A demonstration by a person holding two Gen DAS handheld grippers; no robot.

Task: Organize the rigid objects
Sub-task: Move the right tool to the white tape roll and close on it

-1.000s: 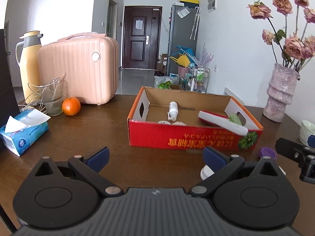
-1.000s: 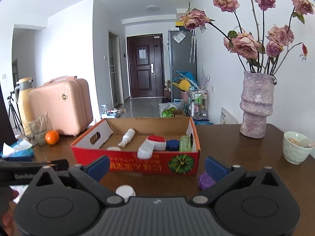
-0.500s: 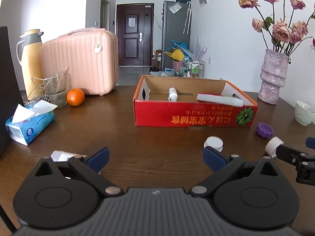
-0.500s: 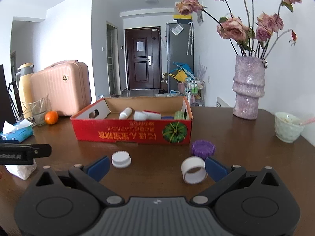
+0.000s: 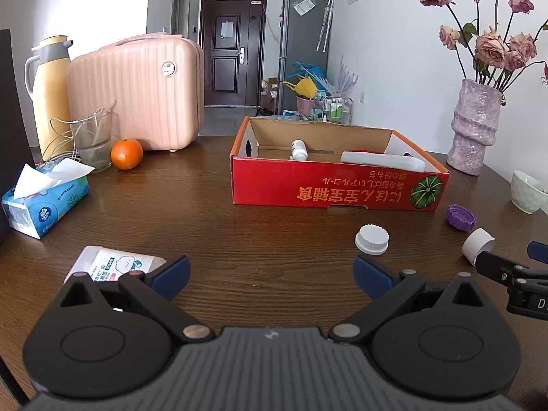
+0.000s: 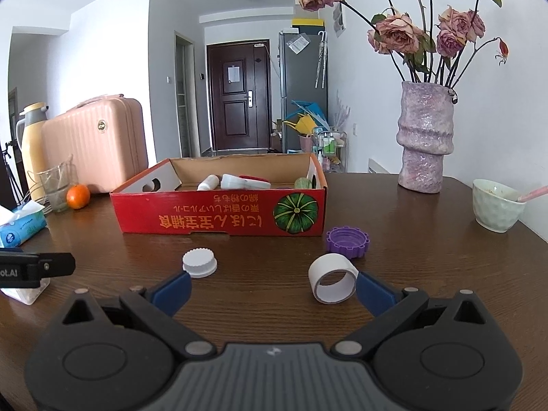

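A red cardboard box [image 5: 337,191] [image 6: 222,219] stands on the brown table and holds a small white bottle [image 5: 299,150], a long white item [image 5: 383,161] and other pieces. In front of it lie a white ribbed cap [image 5: 372,239] [image 6: 199,263], a purple cap [image 5: 461,216] [image 6: 348,242] and a white ring-shaped piece on its side [image 5: 477,245] [image 6: 332,281]. My left gripper [image 5: 270,277] is open and empty, low over the table. My right gripper [image 6: 273,287] is open and empty, its right finger touching or just beside the white ring.
A small tissue pack [image 5: 113,265] lies by the left gripper's left finger. A blue tissue box [image 5: 44,202], an orange [image 5: 126,154], a glass, a yellow flask and a pink case [image 5: 137,92] stand at the left. A vase [image 6: 424,140] and a bowl [image 6: 496,209] stand at the right.
Both grippers have pulled back from the box and dropped lower. The caps and ring now lie ahead of them, and the tissue pack has come into the left view.
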